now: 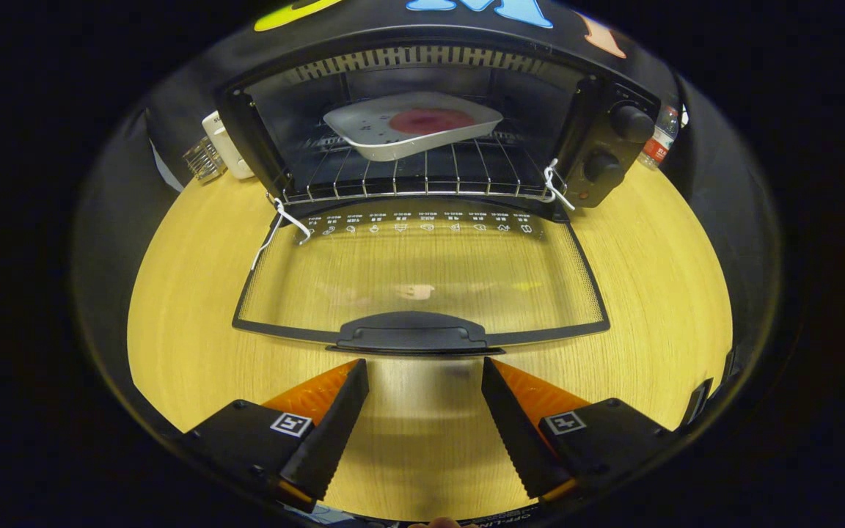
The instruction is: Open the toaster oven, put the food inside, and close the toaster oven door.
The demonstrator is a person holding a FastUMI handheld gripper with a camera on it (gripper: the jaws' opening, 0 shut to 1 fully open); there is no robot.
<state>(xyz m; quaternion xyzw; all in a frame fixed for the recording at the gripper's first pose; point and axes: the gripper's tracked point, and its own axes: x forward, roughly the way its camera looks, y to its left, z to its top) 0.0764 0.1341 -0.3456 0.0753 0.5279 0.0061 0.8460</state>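
A black toaster oven (606,158) stands on the wooden table with its glass door (422,275) folded down flat toward me. Inside, a white plate (378,143) carrying a round reddish food (431,121) rests on the wire rack (422,176). The door's black handle (411,334) lies just ahead of my fingertips. My gripper (425,367) is open, its two fingers spread wide just short of the handle, with nothing between them.
A white box (226,143) and a small wire basket (202,160) sit left of the oven. A plastic bottle (661,139) stands to its right. The oven's two knobs (631,123) face me on its right panel. Bare wooden table (657,293) surrounds the door.
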